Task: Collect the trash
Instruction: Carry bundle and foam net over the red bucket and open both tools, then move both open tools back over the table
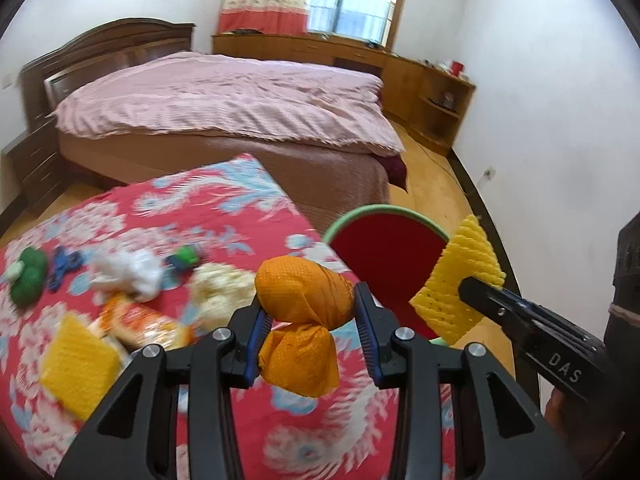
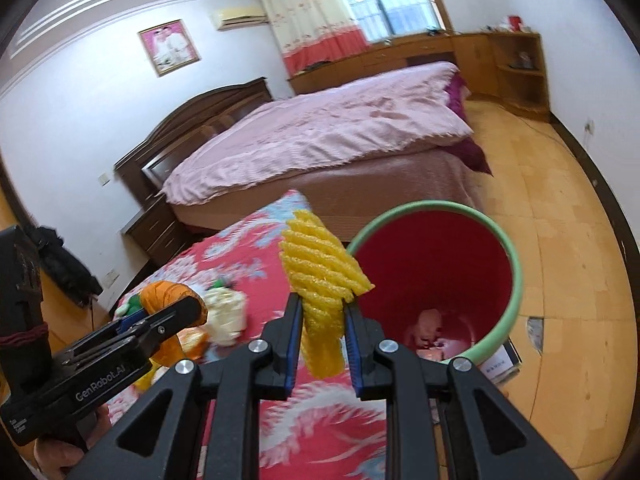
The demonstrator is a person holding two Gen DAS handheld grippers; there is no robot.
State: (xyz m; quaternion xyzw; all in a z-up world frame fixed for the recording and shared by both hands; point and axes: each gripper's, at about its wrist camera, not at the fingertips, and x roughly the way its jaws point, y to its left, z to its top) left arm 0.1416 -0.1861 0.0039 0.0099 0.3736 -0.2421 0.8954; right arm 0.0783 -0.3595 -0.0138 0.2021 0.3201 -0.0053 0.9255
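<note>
- Bedroom all around you: a bed (image 1: 224,100) under a pink cover, a curtained window behind it, and a wooden floor (image 2: 560,240).
- Close in front of you stands a table under a red flowered cloth (image 1: 224,208), strewn with litter.
- Beside the table's right edge sits a red bin (image 2: 436,272) with a pale green rim; it stands upright on the floor, mouth open to you.
- Down at the bin's bottom lie a few pale pink scraps, too small to name.
- Your left gripper (image 1: 308,312) pinches an orange net bag (image 1: 304,292), its fingers pressed against the bulging upper part on either side.
- That bag hangs with its long axis roughly up and down, a twisted waist between the round top and the looser tail below the pads.
- Your right gripper (image 2: 322,316) has its fingers squeezed on a yellow foam net (image 2: 320,272).
- The foam net stands nearly upright, its wider ribbed end above the pads, its narrow end hanging below; it is held over the table's edge, just left of the bin's rim.
- Still on the cloth lie another yellow foam piece (image 1: 78,364), a white crumpled bag (image 1: 128,272), an orange snack wrapper (image 1: 140,320) and a green toy (image 1: 26,276).
</note>
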